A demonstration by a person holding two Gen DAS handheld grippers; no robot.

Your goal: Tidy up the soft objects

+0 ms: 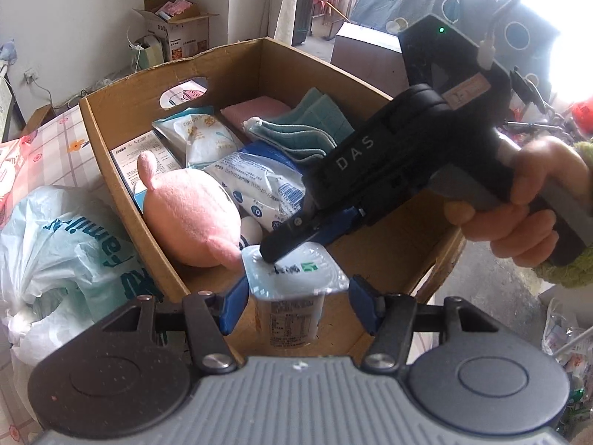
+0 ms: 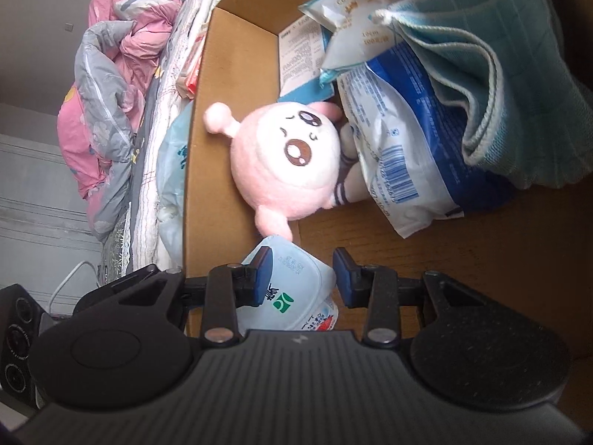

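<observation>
As the views show it, most of the sorting looks done: the cardboard box [image 1: 237, 70] already holds a pink plush toy [image 1: 189, 215], folded teal cloths [image 1: 315, 129], a pink cloth [image 1: 255, 109] and soft packets [image 1: 204, 137]. One sealed yogurt cup [image 1: 296, 289] is in hand at the box's 6 o'clock edge; the left gripper [image 1: 298, 306] is closed on its body below the lid. The right gripper [image 2: 300, 278], jaws narrow, straddles the lid rim without clearly pressing it. Remaining, in my judgement: setting the cup down beside the plush and dealing with the plastic bag [image 1: 63, 244] outside at 9 o'clock.
</observation>
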